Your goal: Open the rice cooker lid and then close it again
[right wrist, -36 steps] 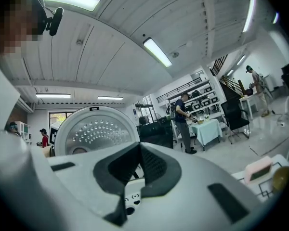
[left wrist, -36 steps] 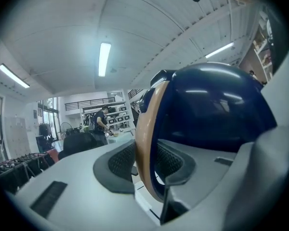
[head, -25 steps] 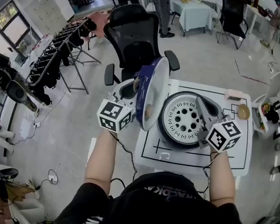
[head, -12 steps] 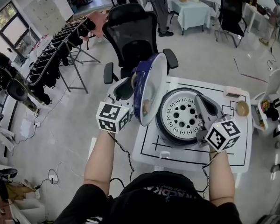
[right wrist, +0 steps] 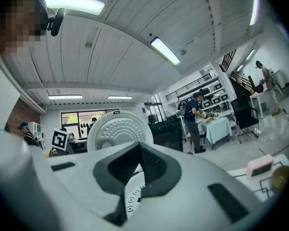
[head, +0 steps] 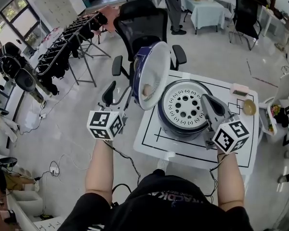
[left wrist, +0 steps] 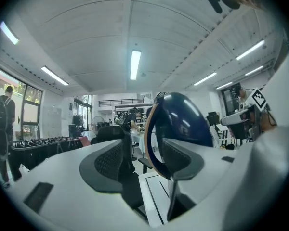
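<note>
White desk (head: pixel 173 147), black-lined: rice cooker (head: pixel 183 109) at centre; pink box (head: pixel 240 90) at far right corner; brown disc (head: pixel 249 108) by right edge.

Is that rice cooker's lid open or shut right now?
Open. The lid stands upright at the left edge of the rice cooker, its pale inside facing the exposed perforated white plate in the pot.

White table (head: pixel 149 136) with black lines marked on it. Up in its far right corner there's a small pink box (head: pixel 240 89), and just nearer along the right edge a round tan thing (head: pixel 249 107), can't tell what it is. Past the far edge sits a black mesh chair (head: pixel 145 30). Off to the left is a rack (head: pixel 70 42) hung with dark gear. Further back a person (head: pixel 172 1) stands at a cloth-covered table (head: pixel 208 11). Cables (head: pixel 53 170) trail over the floor at the lower left.
</note>
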### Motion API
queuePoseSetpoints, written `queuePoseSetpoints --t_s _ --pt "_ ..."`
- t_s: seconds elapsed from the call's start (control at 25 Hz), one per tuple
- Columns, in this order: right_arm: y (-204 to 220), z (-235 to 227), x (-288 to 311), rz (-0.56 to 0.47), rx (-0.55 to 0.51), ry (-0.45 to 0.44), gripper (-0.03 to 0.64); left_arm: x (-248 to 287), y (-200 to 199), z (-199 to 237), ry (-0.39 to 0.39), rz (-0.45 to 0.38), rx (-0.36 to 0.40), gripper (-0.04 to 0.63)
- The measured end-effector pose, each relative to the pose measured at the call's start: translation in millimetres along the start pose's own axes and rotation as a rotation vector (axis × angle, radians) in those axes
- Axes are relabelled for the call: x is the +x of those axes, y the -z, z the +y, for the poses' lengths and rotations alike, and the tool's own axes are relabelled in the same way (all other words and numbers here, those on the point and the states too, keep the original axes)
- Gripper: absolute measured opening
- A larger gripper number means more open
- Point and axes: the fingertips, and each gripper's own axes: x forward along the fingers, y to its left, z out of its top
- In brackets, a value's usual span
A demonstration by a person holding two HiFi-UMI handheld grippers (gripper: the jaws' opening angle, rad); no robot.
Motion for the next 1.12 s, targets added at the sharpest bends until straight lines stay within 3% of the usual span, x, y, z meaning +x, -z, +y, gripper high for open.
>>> queuePoseSetpoints --t_s 0.32,0.76,1.12 --pt "13 22 -49 0.024 0.000 -0.053 0.002 -76 -6 -63 -0.005 -0.009 -0.002 0.293" --pt "44 65 -92 0.068 0.018 -0.104 0.002 -142 23 -157 0.091 0.055 -0.038 0.299" --pt "45 115 -77 0.049 0.014 -0.099 0.002 -167 19 -168 0.214 0.046 -0.032 0.299"
